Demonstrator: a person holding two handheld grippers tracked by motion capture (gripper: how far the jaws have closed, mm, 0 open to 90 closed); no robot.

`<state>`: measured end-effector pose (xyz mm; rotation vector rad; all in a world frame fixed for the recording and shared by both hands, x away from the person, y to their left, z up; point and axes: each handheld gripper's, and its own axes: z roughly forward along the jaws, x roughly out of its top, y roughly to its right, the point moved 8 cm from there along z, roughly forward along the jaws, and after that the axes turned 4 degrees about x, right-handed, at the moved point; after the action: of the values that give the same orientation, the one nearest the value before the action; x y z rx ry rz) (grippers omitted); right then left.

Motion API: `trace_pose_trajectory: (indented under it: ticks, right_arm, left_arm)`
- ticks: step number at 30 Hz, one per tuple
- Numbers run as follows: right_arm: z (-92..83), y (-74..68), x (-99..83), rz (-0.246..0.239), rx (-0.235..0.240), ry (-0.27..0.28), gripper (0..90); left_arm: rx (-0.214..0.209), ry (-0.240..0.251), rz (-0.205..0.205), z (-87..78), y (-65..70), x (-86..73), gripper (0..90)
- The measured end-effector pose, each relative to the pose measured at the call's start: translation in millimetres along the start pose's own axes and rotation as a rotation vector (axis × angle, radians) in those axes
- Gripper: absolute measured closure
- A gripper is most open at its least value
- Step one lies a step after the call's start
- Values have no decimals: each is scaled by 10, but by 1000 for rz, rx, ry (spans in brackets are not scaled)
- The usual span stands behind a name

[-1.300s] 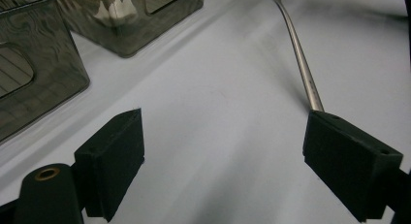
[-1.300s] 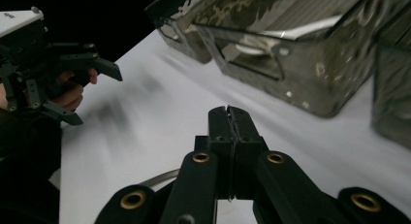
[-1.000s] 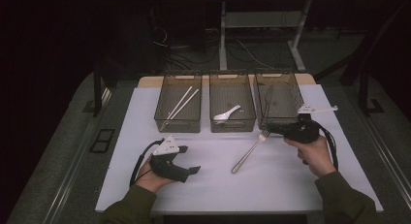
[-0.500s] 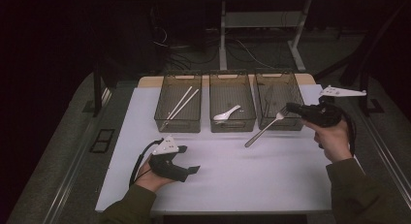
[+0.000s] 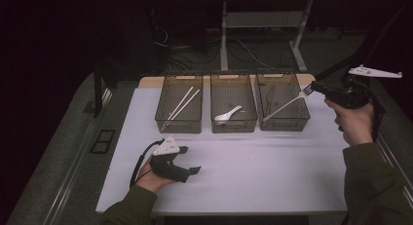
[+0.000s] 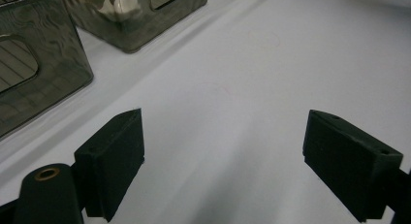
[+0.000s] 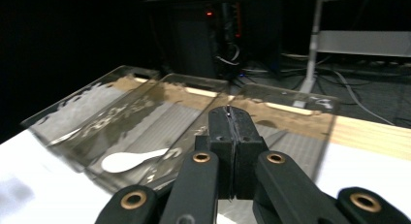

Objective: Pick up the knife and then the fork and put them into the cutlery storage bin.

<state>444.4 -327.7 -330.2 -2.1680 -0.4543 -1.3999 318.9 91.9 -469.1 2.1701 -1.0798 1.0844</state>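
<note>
High view first, from our left: the left gripper (image 5: 192, 171) rests on the white mat (image 5: 253, 171) with its jaws spread and nothing between them, well short of the bins. Ahead of it stands the left bin (image 5: 179, 123) with chopsticks (image 5: 182, 102), then the middle bin (image 5: 233, 125) with a white spoon (image 5: 228, 114).

Farther right, our right gripper (image 5: 314, 86) is clamped shut on the fork (image 5: 287, 104), held above the right bin (image 5: 286, 122). The fork's long axis slants from the jaws down and to the left; its far end hangs over that bin, on the side away from the claw. We judge the drop turns on this: the bin lies just below and leftward of the jaws, and the right hand is far nearer than the left.

Which end of the fork is pinched we cannot settle; in the right gripper view merely a thin edge peeks between the closed jaws.
</note>
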Motion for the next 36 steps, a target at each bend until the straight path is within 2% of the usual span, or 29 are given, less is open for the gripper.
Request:
trace_pose_trajectory:
  ticks: [4,8,11,22,27,31,36]
  right_arm:
    - [49,149,12,-1,-67,-16,892]
    - [184,247,-61,16,-81,-46,892]
    - [298,297,-143,6,-103,-84,892]
    - [640,402,-407,50,-85,-187,891]
    - [746,469,-451,77,-89,-188,884]
    - [842,573,-525,61,-140,-211,855]
    - [924,690,-633,76,-189,-236,826]
  left_arm:
    - [-3,-3,1,9,1,-2,141]
    - [-3,-4,0,9,-3,-6,141]
    - [-4,2,-10,11,-10,-7,141]
    - [-6,-2,-8,12,-10,-13,141]
    - [-11,-8,-4,20,-6,-15,141]
    - [-13,-7,-7,32,2,-13,141]
    - [-16,-5,-10,40,-7,-12,141]
